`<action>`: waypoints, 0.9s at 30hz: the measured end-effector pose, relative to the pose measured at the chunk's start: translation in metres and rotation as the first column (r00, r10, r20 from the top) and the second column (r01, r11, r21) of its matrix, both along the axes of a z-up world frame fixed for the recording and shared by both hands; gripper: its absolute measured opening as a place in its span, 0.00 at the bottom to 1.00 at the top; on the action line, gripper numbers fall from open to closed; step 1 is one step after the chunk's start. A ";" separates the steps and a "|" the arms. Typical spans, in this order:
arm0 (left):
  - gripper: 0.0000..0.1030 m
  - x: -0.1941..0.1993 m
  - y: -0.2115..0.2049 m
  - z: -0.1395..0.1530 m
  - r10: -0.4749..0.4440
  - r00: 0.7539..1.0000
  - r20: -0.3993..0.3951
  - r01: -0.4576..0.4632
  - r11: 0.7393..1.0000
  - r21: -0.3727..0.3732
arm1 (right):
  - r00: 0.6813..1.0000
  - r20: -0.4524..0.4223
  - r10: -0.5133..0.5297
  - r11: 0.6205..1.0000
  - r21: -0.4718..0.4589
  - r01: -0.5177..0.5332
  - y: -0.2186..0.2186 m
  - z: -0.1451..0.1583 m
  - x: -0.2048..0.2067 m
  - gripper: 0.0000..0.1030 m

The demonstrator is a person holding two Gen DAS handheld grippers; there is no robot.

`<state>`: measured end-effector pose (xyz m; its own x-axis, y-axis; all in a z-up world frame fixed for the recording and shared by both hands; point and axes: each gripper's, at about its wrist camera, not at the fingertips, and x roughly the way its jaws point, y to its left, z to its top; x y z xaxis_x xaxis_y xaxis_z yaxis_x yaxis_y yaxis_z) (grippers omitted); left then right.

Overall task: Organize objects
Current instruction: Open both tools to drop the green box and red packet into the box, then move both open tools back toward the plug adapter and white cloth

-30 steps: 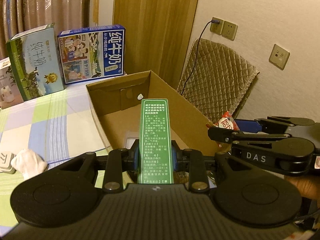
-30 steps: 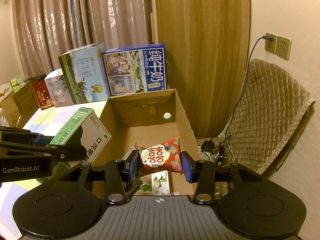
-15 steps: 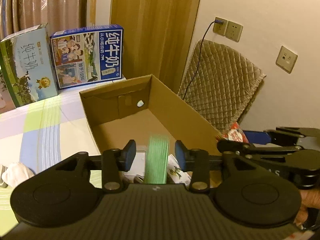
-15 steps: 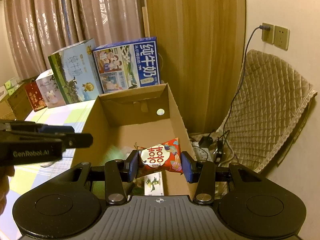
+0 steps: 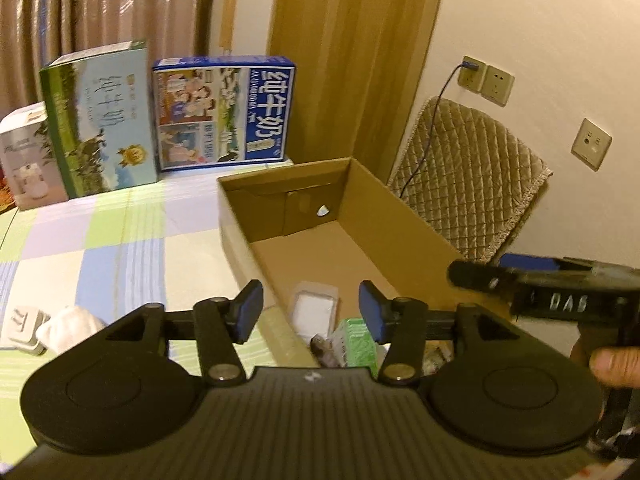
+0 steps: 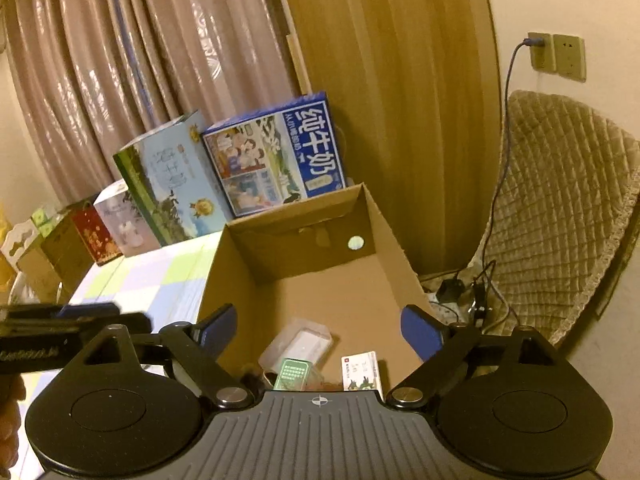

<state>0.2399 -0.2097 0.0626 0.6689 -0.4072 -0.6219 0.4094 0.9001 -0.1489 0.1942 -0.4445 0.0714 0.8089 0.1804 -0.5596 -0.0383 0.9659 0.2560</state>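
Observation:
An open cardboard box (image 5: 400,220) (image 6: 392,240) stands on the table. The green carton (image 5: 356,344) (image 6: 294,374) lies inside at its near end, beside a clear plastic case (image 5: 314,308) (image 6: 300,342) and a small white card box (image 6: 360,370). The red snack packet is hidden from view. My left gripper (image 5: 310,308) is open and empty over the box's near left wall. My right gripper (image 6: 318,326) is open and empty above the box's near end; it also shows in the left wrist view (image 5: 520,280).
Two milk cartons (image 5: 224,112) (image 5: 100,120) and smaller boxes (image 6: 100,232) stand at the table's back. A white cloth (image 5: 68,328) and a small white item (image 5: 20,326) lie on the checked tablecloth (image 5: 120,248). A quilted chair (image 6: 560,208) and wall sockets (image 5: 486,80) are at right.
My left gripper opened and dropped the green carton into the box. My right gripper opened and let go of the red snack packet, which is out of sight now.

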 end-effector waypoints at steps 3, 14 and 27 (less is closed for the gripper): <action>0.60 -0.010 0.015 -0.001 0.024 1.000 -0.001 -0.024 1.000 -0.001 | 1.000 0.002 0.000 1.000 -0.003 0.000 0.000 0.005 -0.012 0.84; 0.77 -0.065 0.068 0.003 0.099 0.995 -0.004 -0.099 0.995 0.006 | 0.999 0.032 0.012 1.000 -0.020 -0.011 0.025 0.029 -0.062 0.88; 0.96 -0.123 0.139 0.027 0.202 0.979 0.041 -0.202 0.979 0.004 | 0.994 0.064 0.084 0.996 -0.028 -0.083 0.091 0.051 -0.093 0.98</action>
<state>0.1165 -0.0710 0.0894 0.7613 -0.2560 -0.5957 0.2244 0.9660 -0.1283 0.1014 -0.3532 0.1228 0.8265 0.2353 -0.5114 -0.1351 0.9648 0.2257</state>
